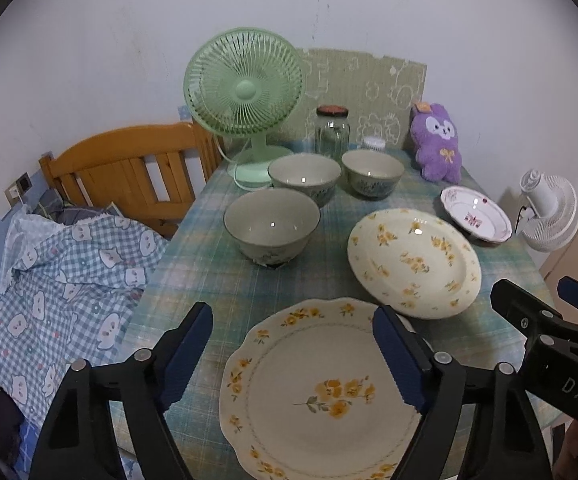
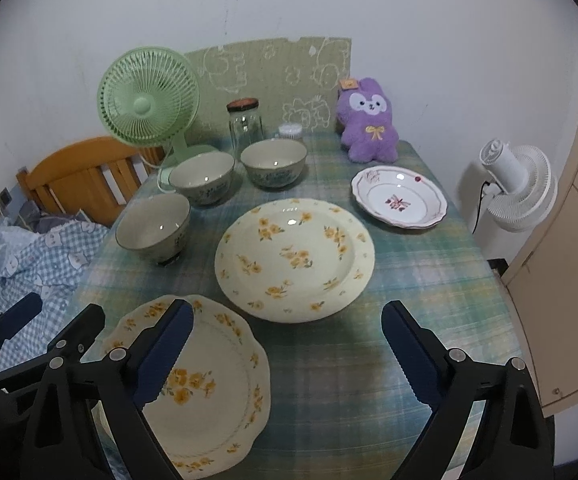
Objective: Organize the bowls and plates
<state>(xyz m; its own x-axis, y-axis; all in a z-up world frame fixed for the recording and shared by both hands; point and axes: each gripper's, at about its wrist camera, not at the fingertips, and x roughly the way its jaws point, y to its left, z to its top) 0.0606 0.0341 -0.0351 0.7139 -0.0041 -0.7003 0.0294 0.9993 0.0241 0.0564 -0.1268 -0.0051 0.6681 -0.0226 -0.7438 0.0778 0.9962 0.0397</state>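
Observation:
Three grey-green bowls stand on the checked tablecloth: a near one (image 1: 272,224) (image 2: 153,227), and two behind it (image 1: 305,178) (image 1: 373,172) (image 2: 202,176) (image 2: 274,162). A scalloped yellow-flower plate (image 1: 321,392) (image 2: 209,384) lies at the front. A round yellow-flower plate (image 1: 413,262) (image 2: 295,260) lies mid-table. A small white plate with red flowers (image 1: 476,214) (image 2: 399,197) lies at the right. My left gripper (image 1: 293,356) is open above the scalloped plate, empty. My right gripper (image 2: 289,356) is open, empty, over the cloth beside that plate.
A green desk fan (image 1: 245,96) (image 2: 149,100), a glass jar (image 1: 332,130) (image 2: 245,124) and a purple plush toy (image 1: 437,140) (image 2: 369,120) stand at the table's back. A wooden bed headboard (image 1: 129,164) and bedding are left; a white fan (image 2: 517,184) right.

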